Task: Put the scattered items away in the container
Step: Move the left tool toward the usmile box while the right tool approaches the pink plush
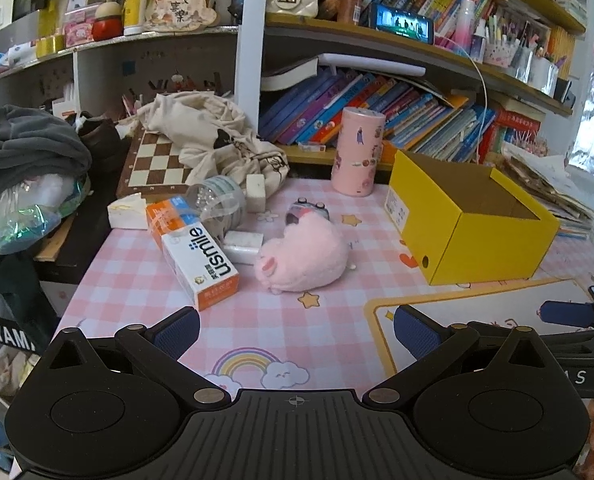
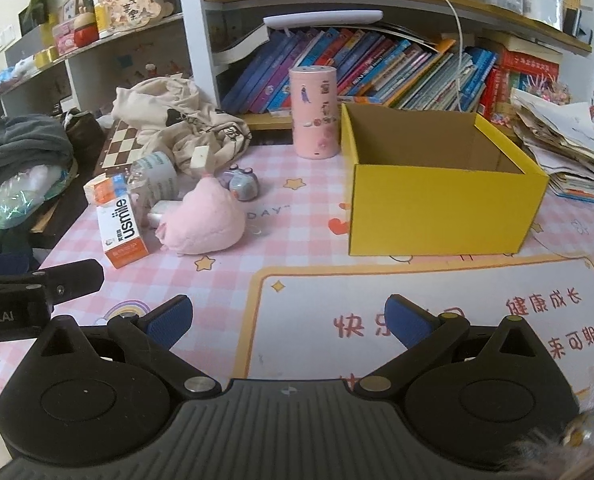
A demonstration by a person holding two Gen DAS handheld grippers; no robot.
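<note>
A yellow cardboard box (image 1: 493,240) (image 2: 437,210) stands open and looks empty on the pink checked table mat (image 1: 297,320). Left of it lie a pink plush toy (image 1: 303,258) (image 2: 203,222), an orange-and-white usmile box (image 1: 195,256) (image 2: 121,226), a small toy car (image 1: 309,210) (image 2: 243,182), a clear jar (image 1: 219,200) (image 2: 155,180) on its side, and white blocks (image 1: 243,246). My left gripper (image 1: 297,328) hovers open near the table's front, short of the plush. My right gripper (image 2: 287,318) is open over a white mat, before the box.
A pink cylinder (image 1: 357,152) (image 2: 313,112) stands behind the box. A chessboard (image 1: 157,164) and beige cloth bag (image 1: 217,140) sit at the back left, clothes (image 1: 29,148) at far left. Bookshelves (image 2: 357,68) fill the back; a paper stack (image 2: 569,152) lies right.
</note>
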